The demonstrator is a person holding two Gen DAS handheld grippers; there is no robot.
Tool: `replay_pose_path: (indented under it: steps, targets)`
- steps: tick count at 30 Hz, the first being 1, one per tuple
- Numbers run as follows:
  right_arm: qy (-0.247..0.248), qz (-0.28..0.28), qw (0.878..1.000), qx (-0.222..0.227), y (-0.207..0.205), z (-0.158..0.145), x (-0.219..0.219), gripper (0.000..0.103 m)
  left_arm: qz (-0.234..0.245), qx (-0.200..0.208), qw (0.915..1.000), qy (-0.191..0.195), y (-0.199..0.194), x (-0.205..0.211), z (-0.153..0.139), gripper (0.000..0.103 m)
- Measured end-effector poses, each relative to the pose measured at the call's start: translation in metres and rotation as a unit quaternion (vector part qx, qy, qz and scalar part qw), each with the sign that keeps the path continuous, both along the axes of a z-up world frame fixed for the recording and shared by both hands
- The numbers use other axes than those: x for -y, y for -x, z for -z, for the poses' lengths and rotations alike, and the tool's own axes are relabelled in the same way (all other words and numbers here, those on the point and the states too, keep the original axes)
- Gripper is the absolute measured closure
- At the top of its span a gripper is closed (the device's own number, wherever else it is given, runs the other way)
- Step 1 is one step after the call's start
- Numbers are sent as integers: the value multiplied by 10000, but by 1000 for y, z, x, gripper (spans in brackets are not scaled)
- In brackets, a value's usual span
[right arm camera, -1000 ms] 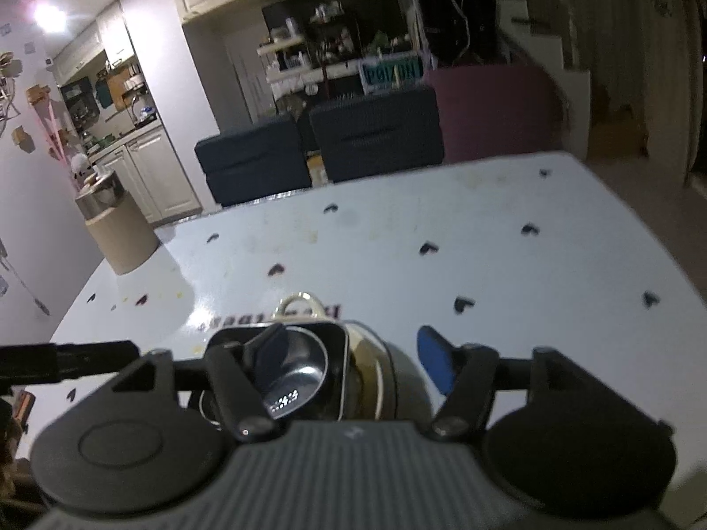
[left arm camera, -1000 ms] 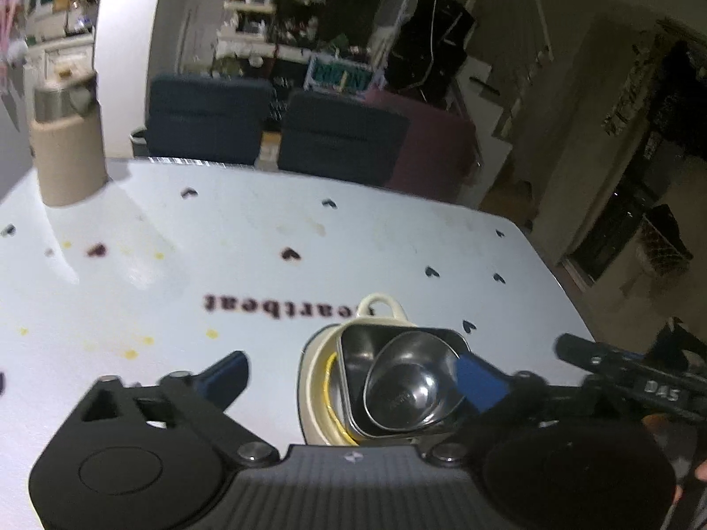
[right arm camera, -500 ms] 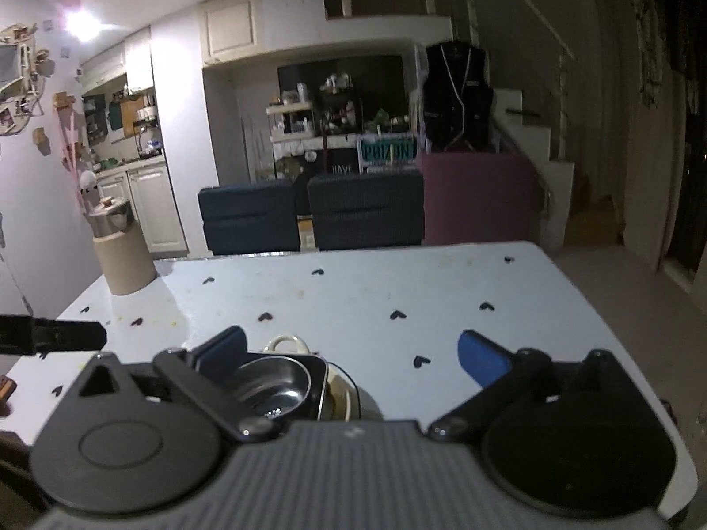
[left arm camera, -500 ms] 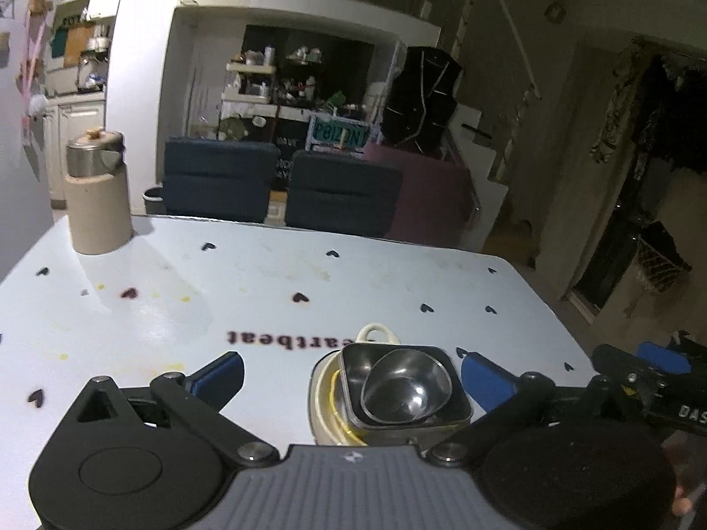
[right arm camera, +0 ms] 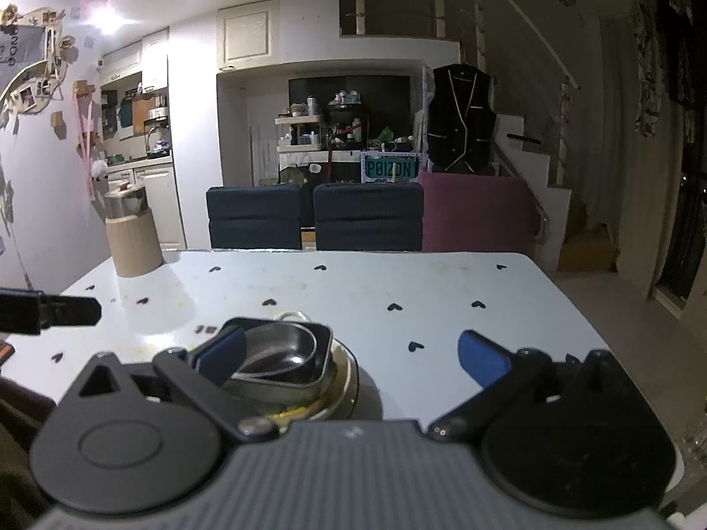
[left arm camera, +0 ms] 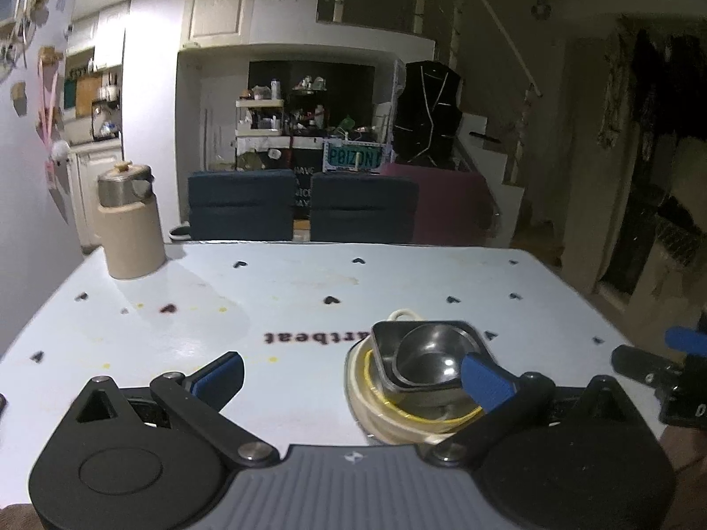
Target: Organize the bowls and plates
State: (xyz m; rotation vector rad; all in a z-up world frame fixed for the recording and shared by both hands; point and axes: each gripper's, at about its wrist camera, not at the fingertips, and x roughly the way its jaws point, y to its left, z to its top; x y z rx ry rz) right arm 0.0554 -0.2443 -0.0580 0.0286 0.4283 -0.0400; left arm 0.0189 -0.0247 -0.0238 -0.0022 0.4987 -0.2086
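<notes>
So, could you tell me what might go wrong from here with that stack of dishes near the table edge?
1. The left gripper is open, with its right finger in front of the square metal tray; a careless sweep could knock it.
2. The round metal bowl sits loose in the tray, on a cream dish; a nudge could make the metal slide.
3. The stack sits near the front of the table, so a pull towards the person might tip it off.
</notes>
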Motion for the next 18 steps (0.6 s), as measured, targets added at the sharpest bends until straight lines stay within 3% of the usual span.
replay_pose_path:
  steps: [7, 18]
  targets:
    - [40, 4, 9999, -133, 3, 5, 0, 0, -34, 40, 9996, -282, 13, 3, 21, 0]
    - [160, -12, 9998, -109, 10, 16, 8, 0, -131, 13, 9994, -305, 23, 0, 36, 0]
